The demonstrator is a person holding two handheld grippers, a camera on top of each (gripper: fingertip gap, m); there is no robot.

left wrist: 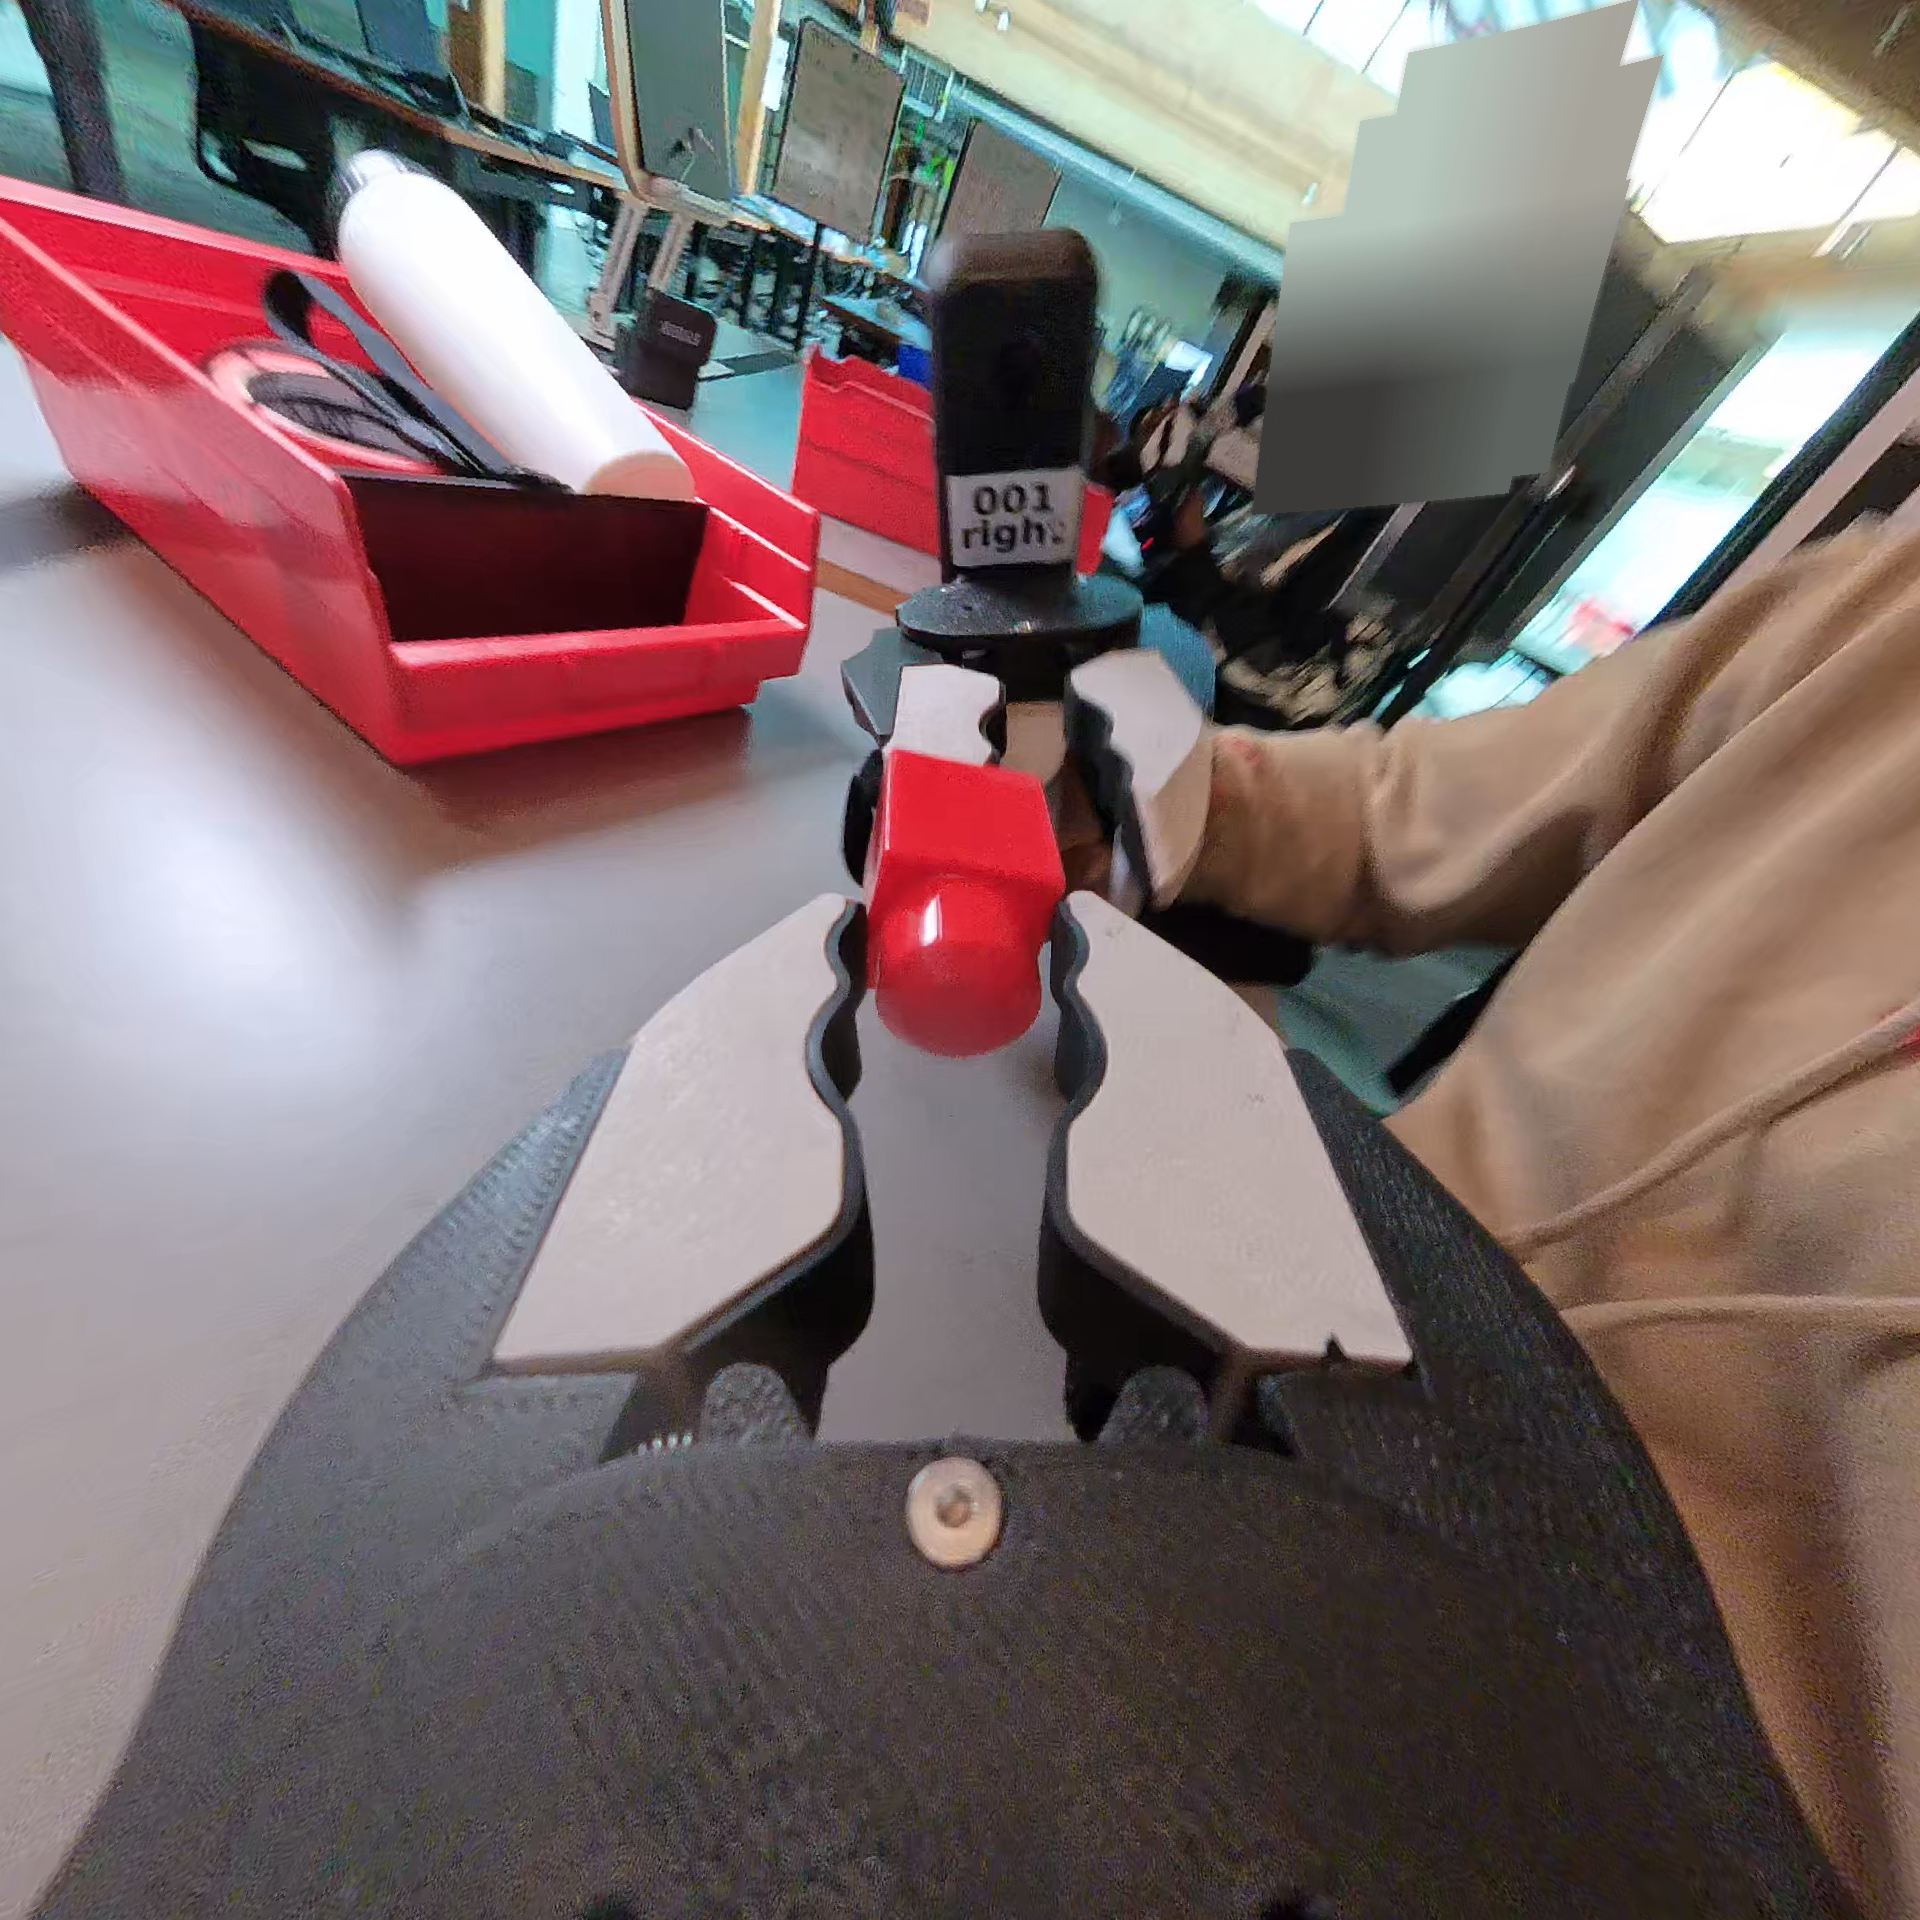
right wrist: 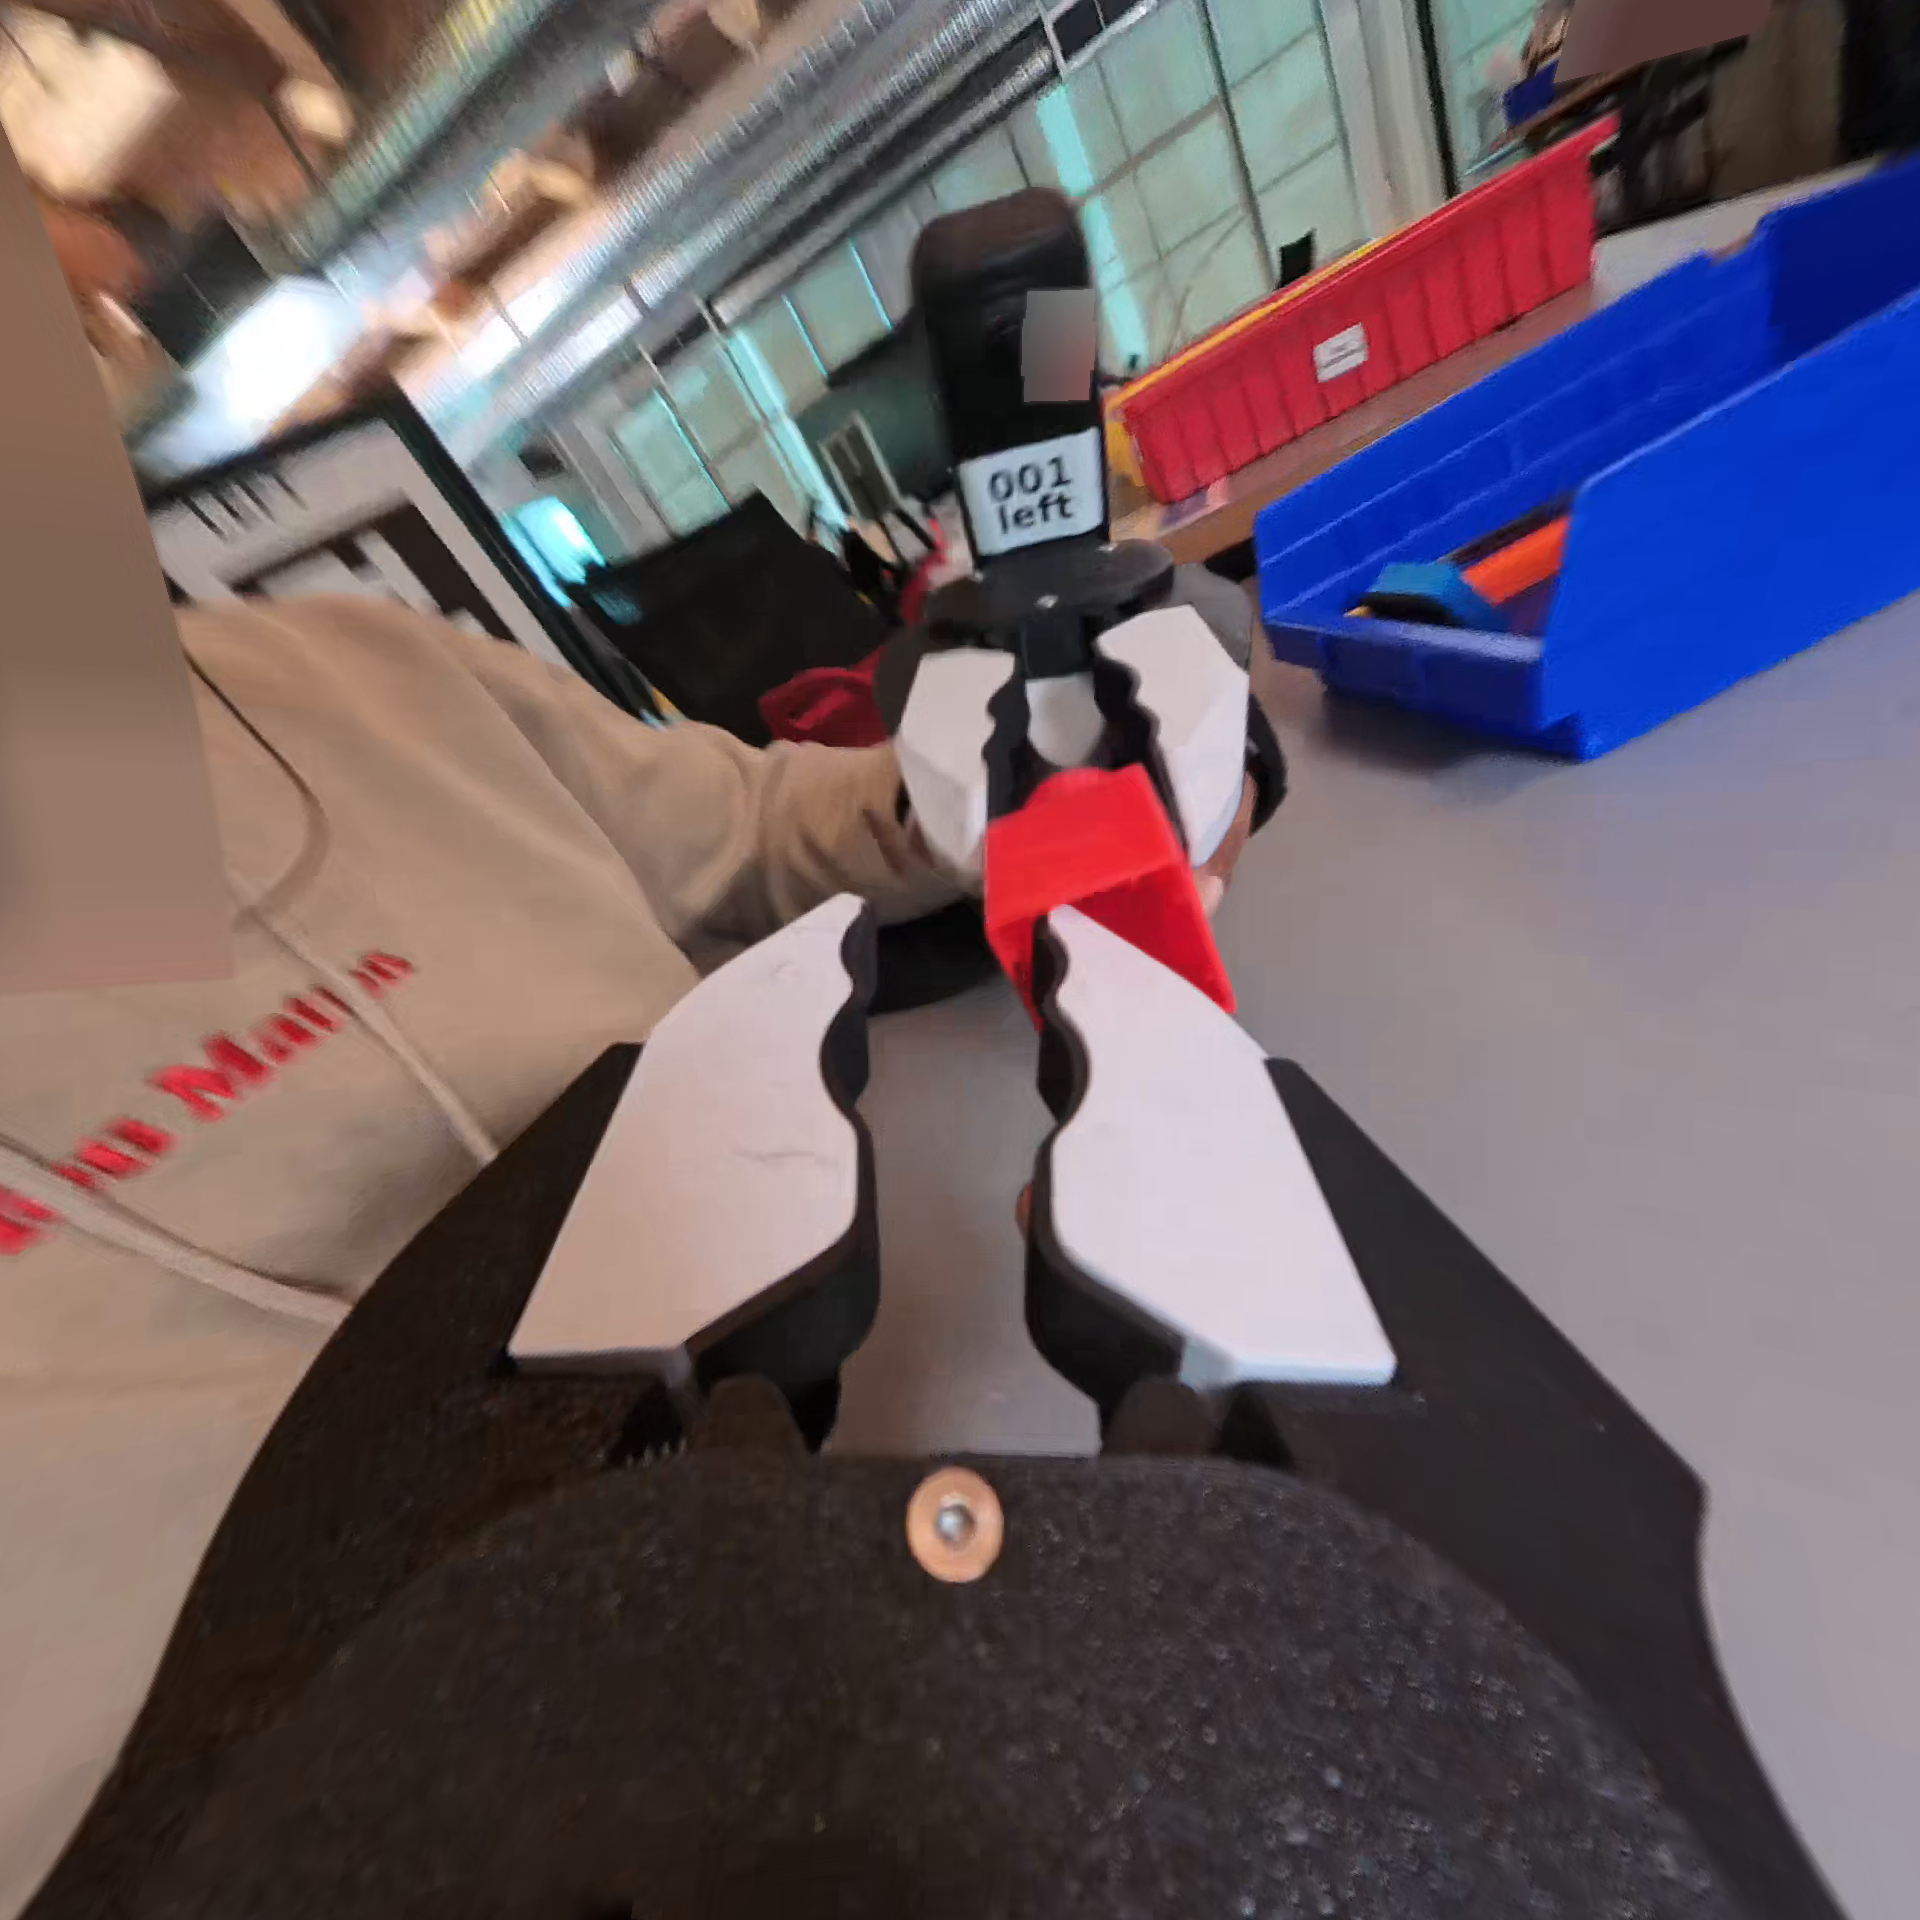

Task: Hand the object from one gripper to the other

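Evidently the left gripper [left wrist: 956, 935] clenches the red block [left wrist: 966, 831] by its rounded end, leaving the square end free toward twelve o'clock for the taking. The right gripper [right wrist: 951, 925] faces it, jaws parted, gripping nothing.

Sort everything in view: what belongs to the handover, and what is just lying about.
Handover:
- red block
- left tool, shut on the block
- right tool, open beside it

Lying about:
- red bin
- white bottle in that bin
- blue bin
- long red bin
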